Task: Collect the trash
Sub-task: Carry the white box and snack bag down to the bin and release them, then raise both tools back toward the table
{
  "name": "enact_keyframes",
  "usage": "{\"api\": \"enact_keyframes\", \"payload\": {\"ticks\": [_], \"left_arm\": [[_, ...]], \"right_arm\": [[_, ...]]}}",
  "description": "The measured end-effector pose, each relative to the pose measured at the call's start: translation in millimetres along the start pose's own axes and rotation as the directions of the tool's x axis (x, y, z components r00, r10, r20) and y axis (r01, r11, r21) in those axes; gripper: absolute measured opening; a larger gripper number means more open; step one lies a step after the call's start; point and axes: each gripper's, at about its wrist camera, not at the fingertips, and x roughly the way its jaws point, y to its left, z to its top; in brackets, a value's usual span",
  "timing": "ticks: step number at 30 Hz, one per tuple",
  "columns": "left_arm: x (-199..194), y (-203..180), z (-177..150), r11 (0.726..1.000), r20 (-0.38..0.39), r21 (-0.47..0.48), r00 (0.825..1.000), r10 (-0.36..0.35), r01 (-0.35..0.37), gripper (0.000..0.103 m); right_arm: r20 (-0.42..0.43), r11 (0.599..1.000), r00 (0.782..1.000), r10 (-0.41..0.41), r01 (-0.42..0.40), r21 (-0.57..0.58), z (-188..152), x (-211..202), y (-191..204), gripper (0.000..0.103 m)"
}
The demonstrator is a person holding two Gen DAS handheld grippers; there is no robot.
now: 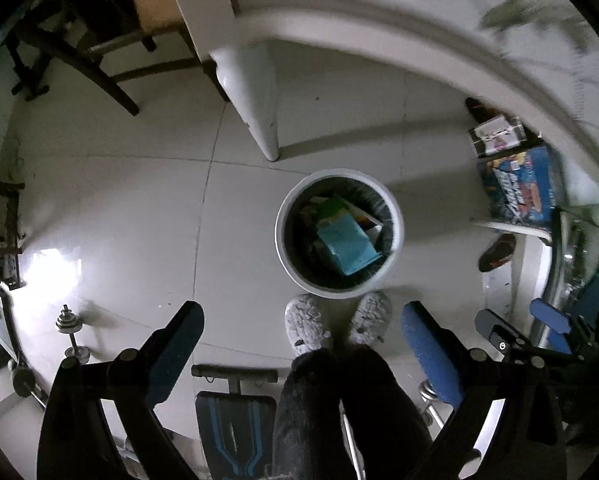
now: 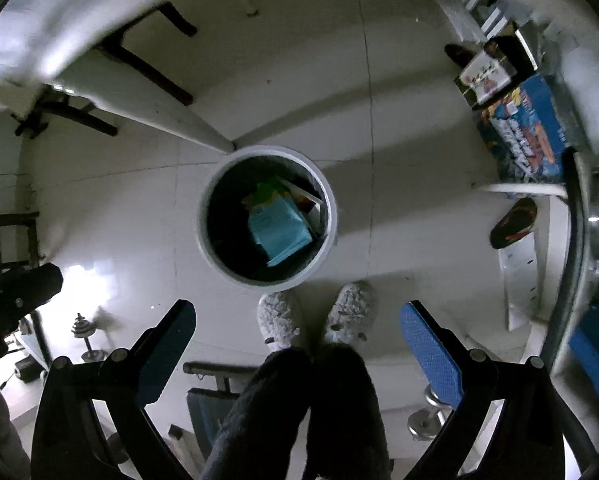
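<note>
Below me, one white bin sits on the tiled floor by my two slippers, a blue packet inside; both my left gripper and right gripper hang released, empty.

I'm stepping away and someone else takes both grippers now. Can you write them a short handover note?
Left gripper: open, empty, pointing down at the floor.
Right gripper: open, empty, also pointing down.
White bin stands on the tiles just ahead of the person's slippers.
Done: a light blue packet and other wrappers lie inside the bin.
Left: no loose trash shows near the bin; check the boxes at right.
</note>
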Motion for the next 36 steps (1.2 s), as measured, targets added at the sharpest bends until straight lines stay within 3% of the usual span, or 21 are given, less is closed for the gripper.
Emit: {"api": "enact_keyframes", "payload": {"ticks": [15,22,28,33,36], "left_arm": [[-174.0,-8.5,-21.5,0.998,0.135,0.069,0.991,-0.018,0.008,0.101],[-213.6,-31.3,9.8,0.998,0.200,0.060,0.980,0.002,-0.014,0.101],[-223.8,-101.9,76.5,0.987,0.263,0.140,0.964,0.036,-0.075,0.101],[-218.5,-200.7,148.9,0.960,0.301,0.244,0.952,0.057,-0.135,0.101],[-206.4,-272.5,198.5,0.946,0.275,0.304,0.961,0.024,-0.110,0.101]], "right_arm": [[0.088,0.998,0.994,0.061,-0.061,-0.005,-38.4,-206.3,25.9,0.103],[0.170,0.989,0.978,0.119,-0.131,0.062,-23.0,-278.4,17.0,0.103],[0.246,0.970,0.961,0.128,-0.173,0.169,29.4,-316.3,-38.4,0.103],[0.253,0.948,0.964,0.081,-0.153,0.280,93.0,-334.2,-132.8,0.103],[0.251,0.930,0.967,0.051,-0.137,0.340,138.1,-340.1,-203.4,0.103]]}}
